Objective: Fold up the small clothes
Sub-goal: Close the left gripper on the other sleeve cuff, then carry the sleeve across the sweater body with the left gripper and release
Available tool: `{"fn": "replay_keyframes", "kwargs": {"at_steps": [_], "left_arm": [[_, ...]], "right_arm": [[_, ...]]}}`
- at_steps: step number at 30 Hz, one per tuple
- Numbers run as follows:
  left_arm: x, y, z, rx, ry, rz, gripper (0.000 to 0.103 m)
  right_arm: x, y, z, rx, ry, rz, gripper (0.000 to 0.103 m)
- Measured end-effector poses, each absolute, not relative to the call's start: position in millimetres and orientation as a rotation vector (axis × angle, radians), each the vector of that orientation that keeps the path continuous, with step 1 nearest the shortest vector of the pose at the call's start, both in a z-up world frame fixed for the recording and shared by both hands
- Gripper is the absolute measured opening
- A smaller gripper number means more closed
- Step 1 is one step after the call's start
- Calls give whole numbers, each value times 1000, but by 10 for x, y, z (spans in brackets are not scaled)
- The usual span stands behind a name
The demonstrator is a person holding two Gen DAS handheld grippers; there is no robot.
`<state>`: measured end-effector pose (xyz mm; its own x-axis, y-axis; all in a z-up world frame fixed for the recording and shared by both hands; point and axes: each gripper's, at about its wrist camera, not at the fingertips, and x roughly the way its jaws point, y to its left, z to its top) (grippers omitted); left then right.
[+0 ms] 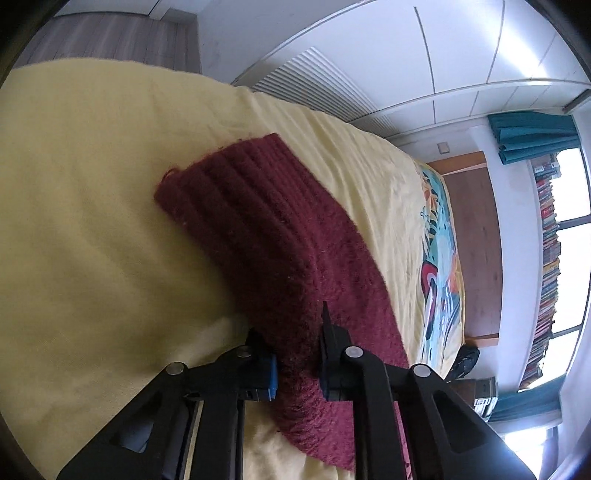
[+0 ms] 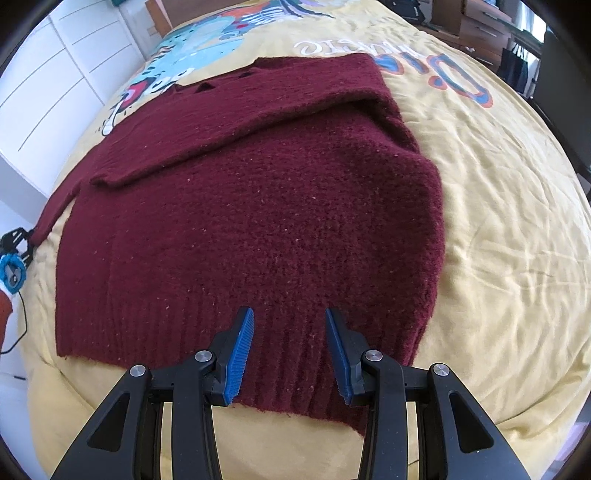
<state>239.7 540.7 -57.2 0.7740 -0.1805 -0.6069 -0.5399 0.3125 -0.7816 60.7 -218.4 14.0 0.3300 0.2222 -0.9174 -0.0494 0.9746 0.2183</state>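
A dark red knitted sweater (image 2: 258, 206) lies flat on a yellow bedspread (image 2: 498, 221), with one sleeve folded across its upper part. My right gripper (image 2: 290, 314) is open and hovers just above the ribbed hem near the front edge, holding nothing. In the left wrist view, my left gripper (image 1: 295, 332) has its jaws closed around a bunched strip of the sweater (image 1: 266, 236), which stretches away from it. The left gripper also shows at the far left of the right wrist view (image 2: 14, 254), at the sleeve end.
The bedspread has a colourful cartoon print (image 2: 207, 40) at its far end. White wardrobe doors (image 2: 48, 74) stand to the left of the bed. Wooden drawers (image 2: 480, 22) and dark items stand beyond the far right corner. A bookshelf and window (image 1: 554, 258) are in the left wrist view.
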Motion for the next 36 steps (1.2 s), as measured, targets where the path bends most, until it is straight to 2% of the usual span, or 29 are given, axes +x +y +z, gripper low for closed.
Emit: {"fn": "replay_keyframes", "kwargs": {"at_steps": [9, 17, 36], "left_arm": [[2598, 5052, -175, -1239, 665, 155, 12], [2856, 4380, 196, -1240, 670, 24, 12], [3579, 1910, 989, -1050, 838, -360, 12]], "right_arm": [[548, -2283, 151, 186, 1197, 194, 41], [354, -2521, 157, 224, 1171, 183, 41], [-69, -3292, 185, 308, 1098, 147, 41]]}}
